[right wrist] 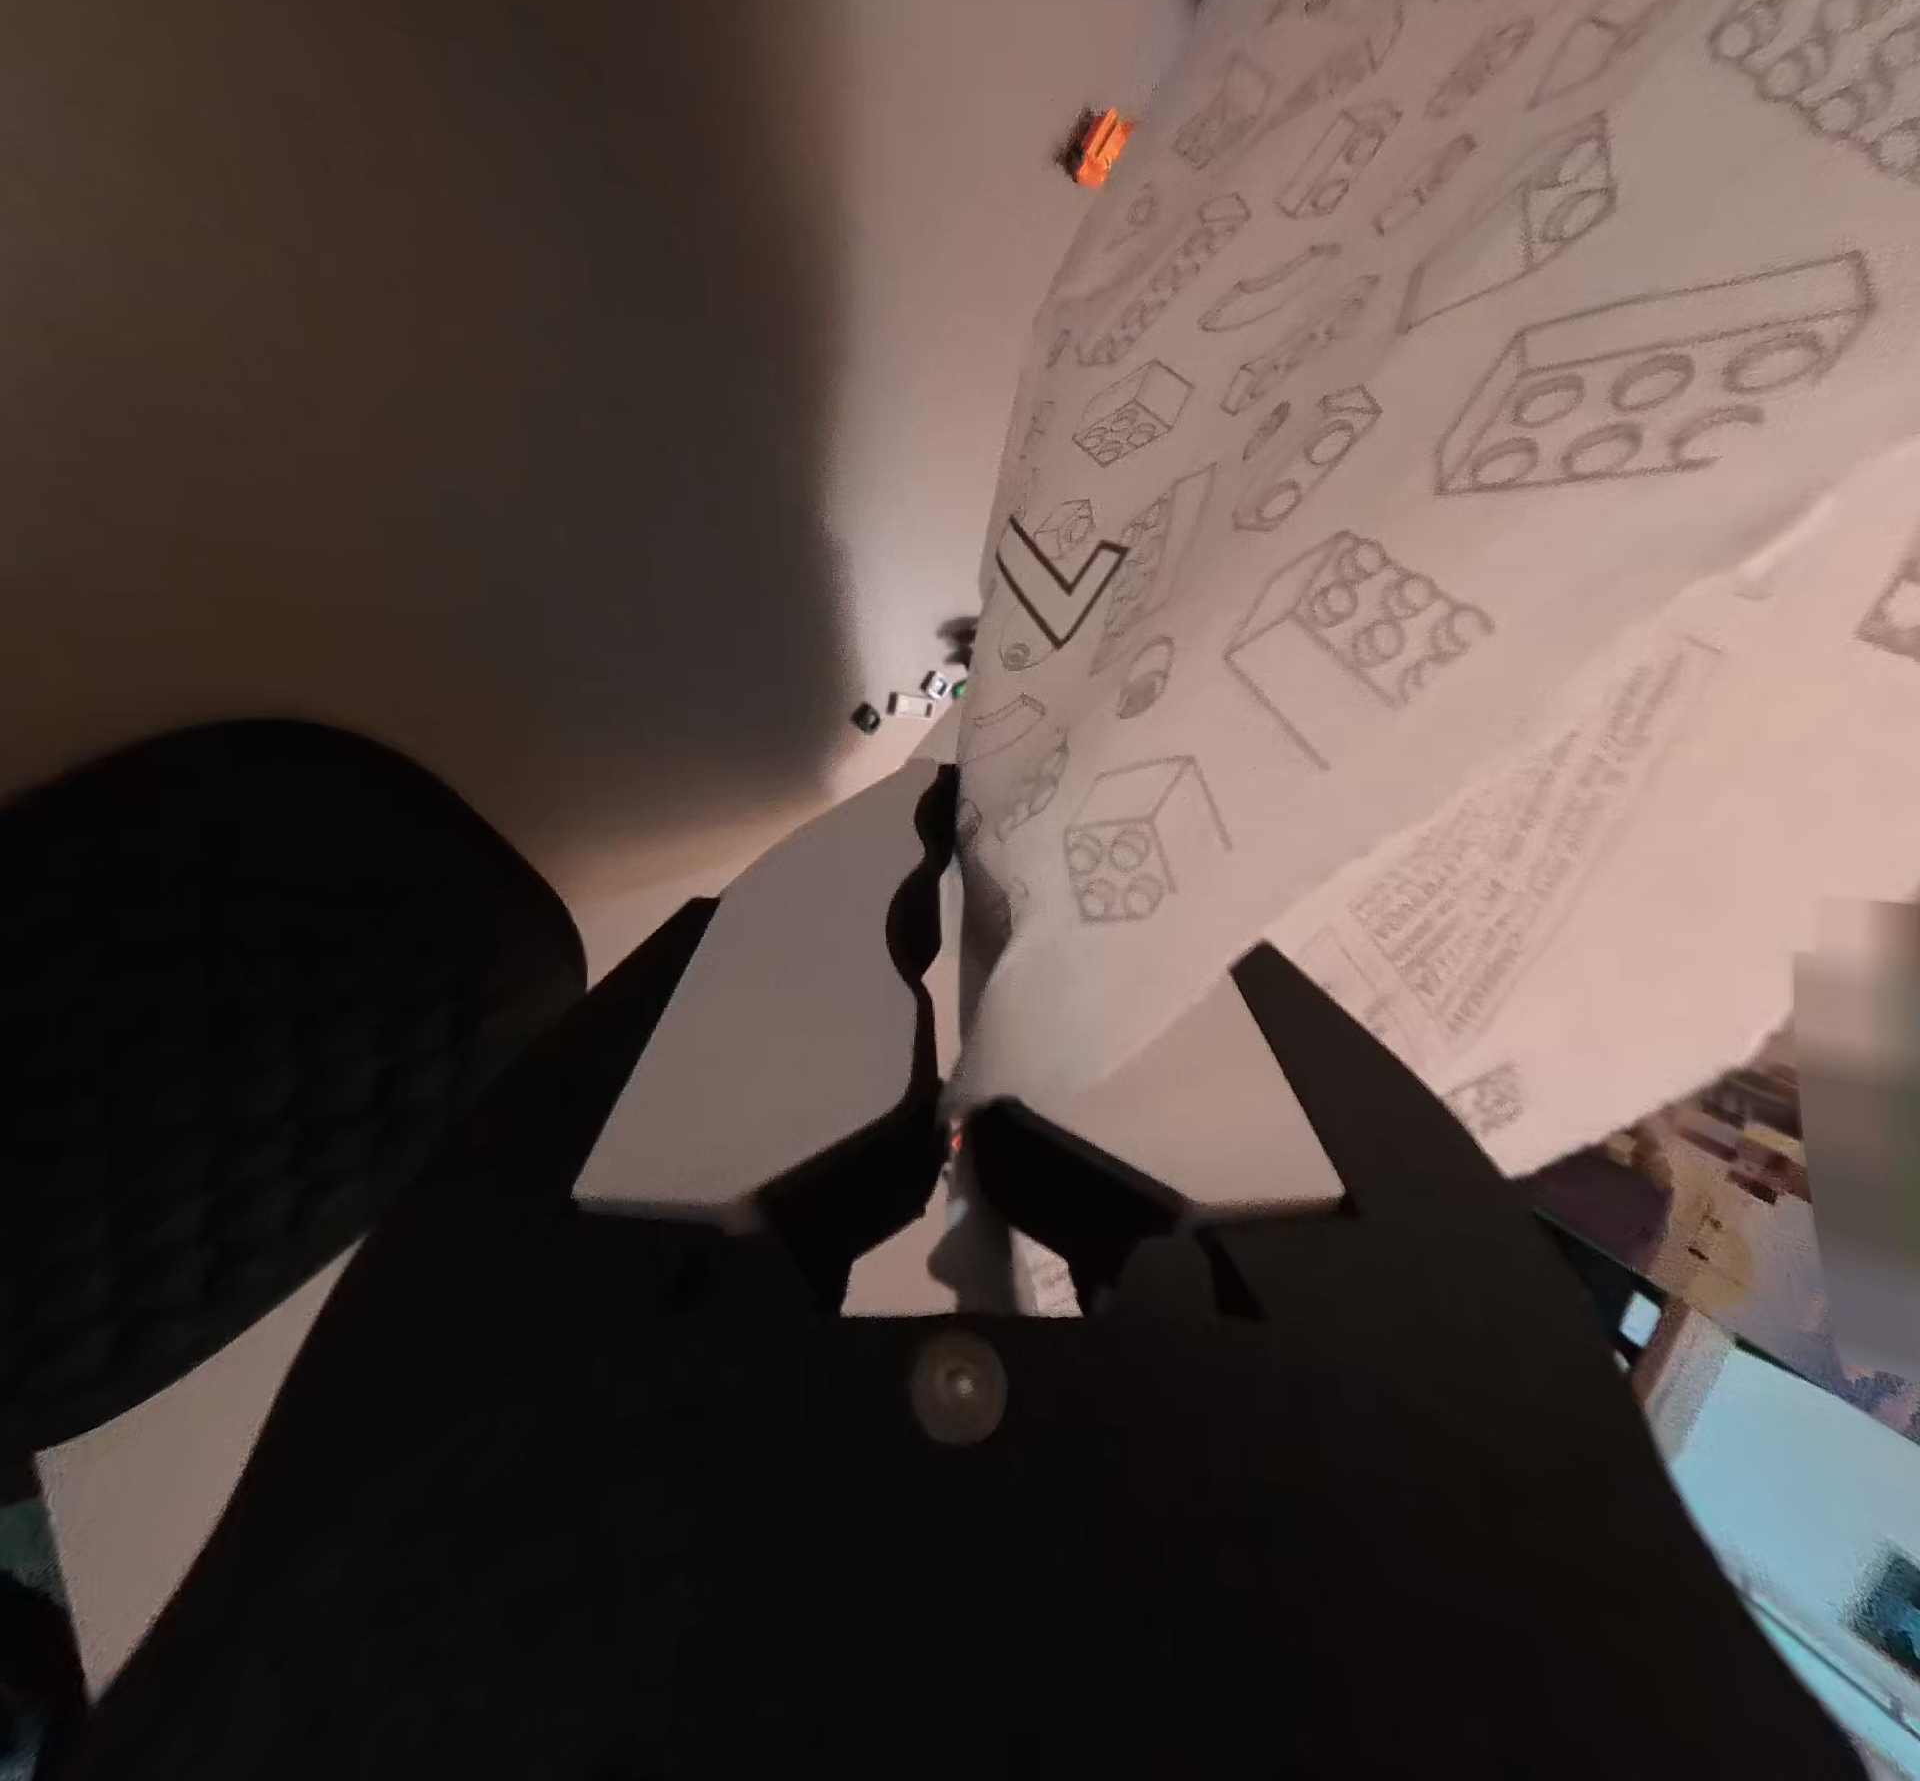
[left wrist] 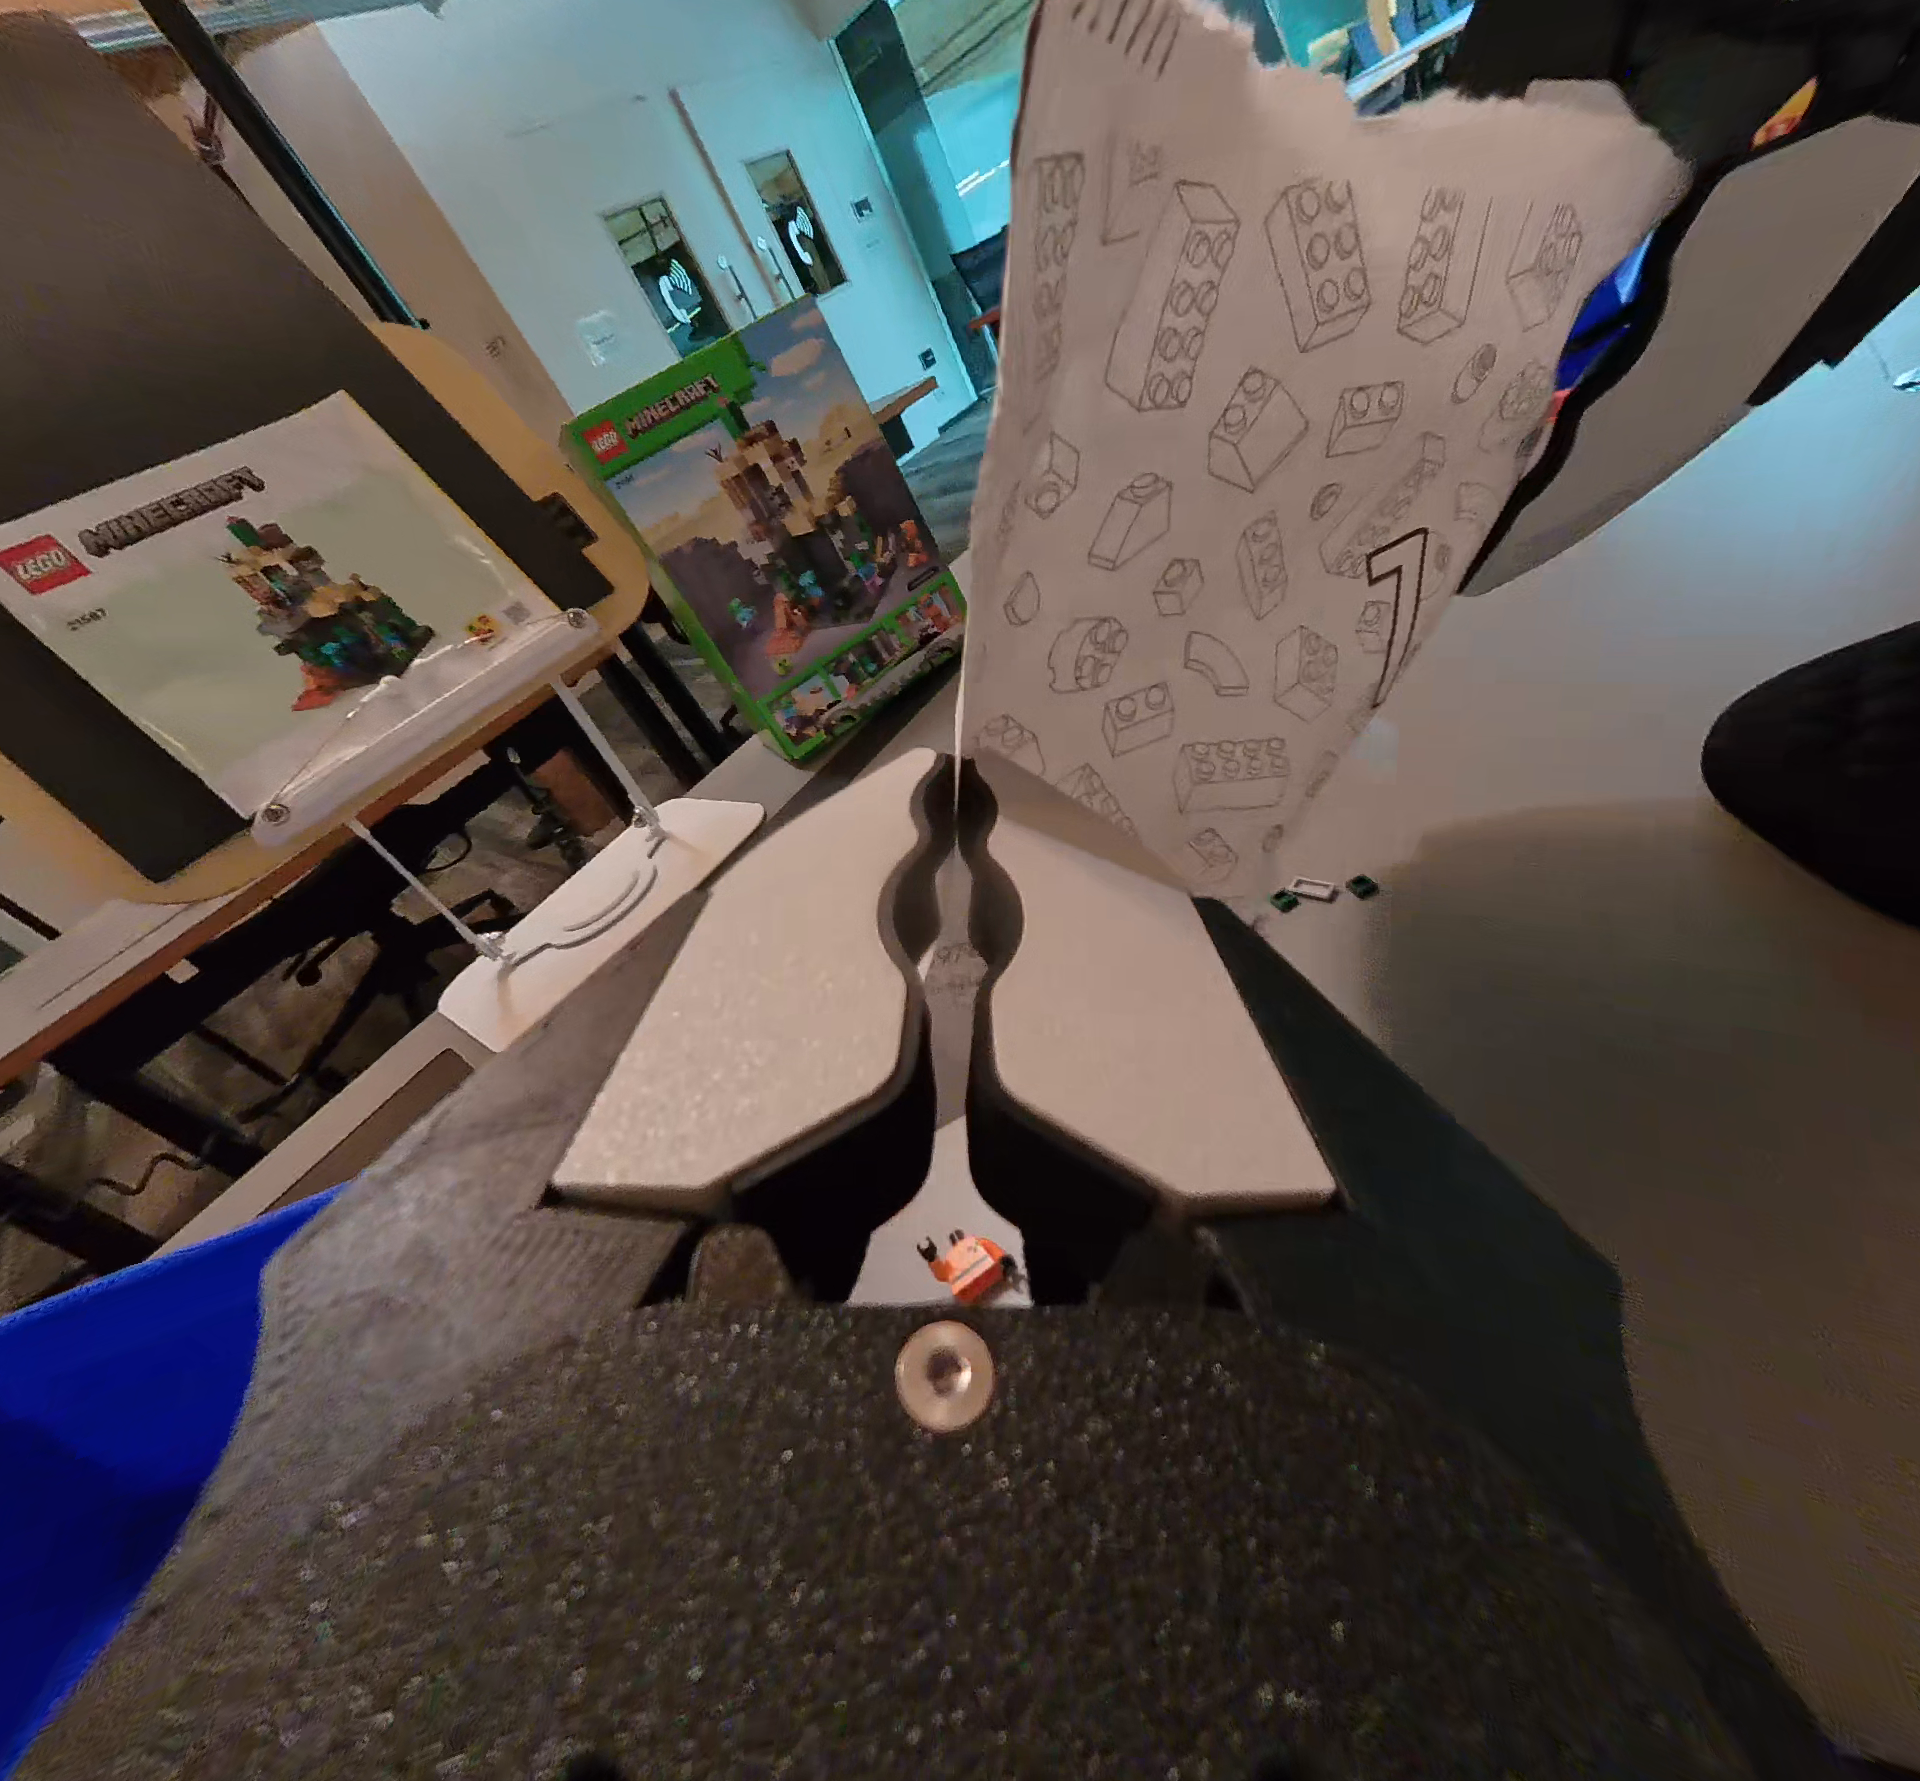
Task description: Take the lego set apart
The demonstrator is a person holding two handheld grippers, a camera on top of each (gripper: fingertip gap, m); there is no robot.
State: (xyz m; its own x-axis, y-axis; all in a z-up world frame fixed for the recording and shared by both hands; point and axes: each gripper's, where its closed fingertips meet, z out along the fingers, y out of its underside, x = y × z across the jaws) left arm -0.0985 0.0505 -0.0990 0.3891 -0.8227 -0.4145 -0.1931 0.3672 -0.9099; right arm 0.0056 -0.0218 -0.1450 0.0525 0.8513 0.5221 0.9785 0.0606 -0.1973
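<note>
Left tool [left wrist: 954, 801] is clamped on one edge of the white paper bag [left wrist: 1226, 484] printed with brick outlines; right tool [right wrist: 951, 858] pinches another edge – the bag hangs above the tabletop [left wrist: 1558, 952]. Below the bag lie an orange piece [right wrist: 1096, 147] and small loose bricks [right wrist: 914, 697]; beyond it stands the green set box [left wrist: 779, 526]

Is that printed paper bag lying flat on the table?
No, the paper bag is held up above the table, pinched by the left gripper at one edge.
</note>
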